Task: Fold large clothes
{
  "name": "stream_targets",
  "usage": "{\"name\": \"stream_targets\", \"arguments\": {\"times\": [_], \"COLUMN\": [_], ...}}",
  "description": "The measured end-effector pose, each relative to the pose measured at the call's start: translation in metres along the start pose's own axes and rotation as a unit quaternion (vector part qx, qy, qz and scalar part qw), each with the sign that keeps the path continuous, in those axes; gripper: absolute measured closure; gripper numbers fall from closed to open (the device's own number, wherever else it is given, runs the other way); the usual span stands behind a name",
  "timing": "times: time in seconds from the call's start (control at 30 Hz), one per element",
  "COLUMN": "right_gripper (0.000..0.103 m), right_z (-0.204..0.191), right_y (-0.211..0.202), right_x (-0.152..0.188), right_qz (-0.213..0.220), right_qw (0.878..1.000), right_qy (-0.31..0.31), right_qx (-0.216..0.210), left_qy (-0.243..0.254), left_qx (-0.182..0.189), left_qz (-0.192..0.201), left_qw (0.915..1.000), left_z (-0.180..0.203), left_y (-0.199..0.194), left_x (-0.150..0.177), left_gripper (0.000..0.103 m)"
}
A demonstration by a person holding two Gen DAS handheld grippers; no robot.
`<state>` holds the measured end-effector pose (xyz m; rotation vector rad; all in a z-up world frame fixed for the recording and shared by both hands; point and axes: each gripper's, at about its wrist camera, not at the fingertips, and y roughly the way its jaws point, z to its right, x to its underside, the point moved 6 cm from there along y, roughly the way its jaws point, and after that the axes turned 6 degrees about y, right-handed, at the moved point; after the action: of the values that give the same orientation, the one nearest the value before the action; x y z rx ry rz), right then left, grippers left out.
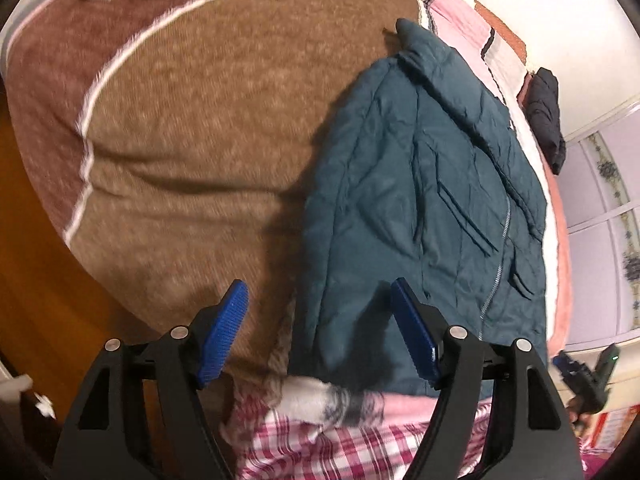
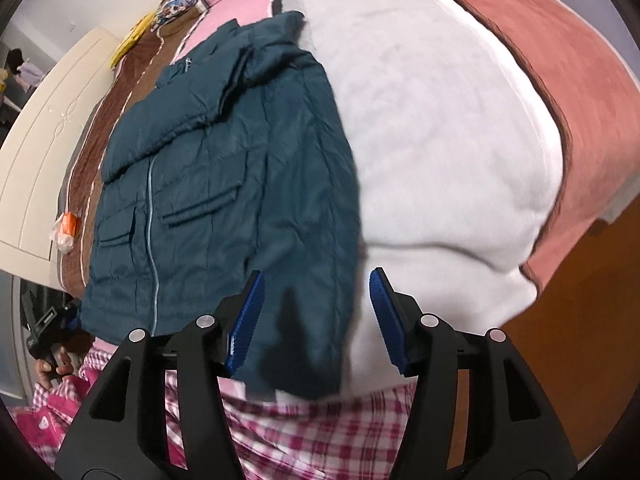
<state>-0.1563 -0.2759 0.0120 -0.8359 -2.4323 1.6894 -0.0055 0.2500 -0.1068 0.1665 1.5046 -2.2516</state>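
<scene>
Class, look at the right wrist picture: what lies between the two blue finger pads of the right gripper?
In the right wrist view, the right gripper stands open. Between its pads lie the teal jacket's near hem corner and a strip of white blanket. Nothing is gripped.

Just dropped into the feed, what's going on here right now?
A person with a handheld gripper in each hand is working on a teal padded jacket spread front-up on a bed blanket. The jacket looks zipped, with both sleeves folded in over the front. The left gripper and right gripper both hang open above the hem end nearest the person, gripping nothing. The jacket has not yet been folded lengthwise.
</scene>
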Motion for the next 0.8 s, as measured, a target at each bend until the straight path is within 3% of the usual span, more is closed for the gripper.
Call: {"name": "stream_targets", "arguments": {"times": [0.23,0.37,0.67,0.7,0.8], "right_gripper": [0.046,0.04,0.04,0.043,0.065], "right_z": [0.011,0.018,0.01,0.01,0.008], "right_y": [0.0,0.001,0.019,0.022,0.024], "right_x": [0.016,0.024,0.039,0.04,0.042], "right_qz": [-0.014,-0.019,-0.053,-0.054,-0.054], "right_qw": [1.0,0.999,0.996,0.996,0.996], "right_qy": [0.021,0.027,0.039,0.037,0.033], "right_qx": [-0.017,-0.019,-0.068,-0.067,-0.071], "left_qy": [0.005,-0.004,0.0,0.003,0.014], "left_qx": [0.034,0.048,0.072,0.071,0.067], "left_qz": [-0.018,-0.022,-0.009,-0.006,0.002], "left_qw": [0.9992,0.9986,0.9974,0.9974,0.9977], "left_z": [0.009,0.007,0.013,0.014,0.018], "left_y": [0.007,0.011,0.006,0.005,0.002], "left_x": [0.012,0.015,0.013,0.012,0.01], "left_gripper": [0.031,0.032,0.072,0.077,0.085]}}
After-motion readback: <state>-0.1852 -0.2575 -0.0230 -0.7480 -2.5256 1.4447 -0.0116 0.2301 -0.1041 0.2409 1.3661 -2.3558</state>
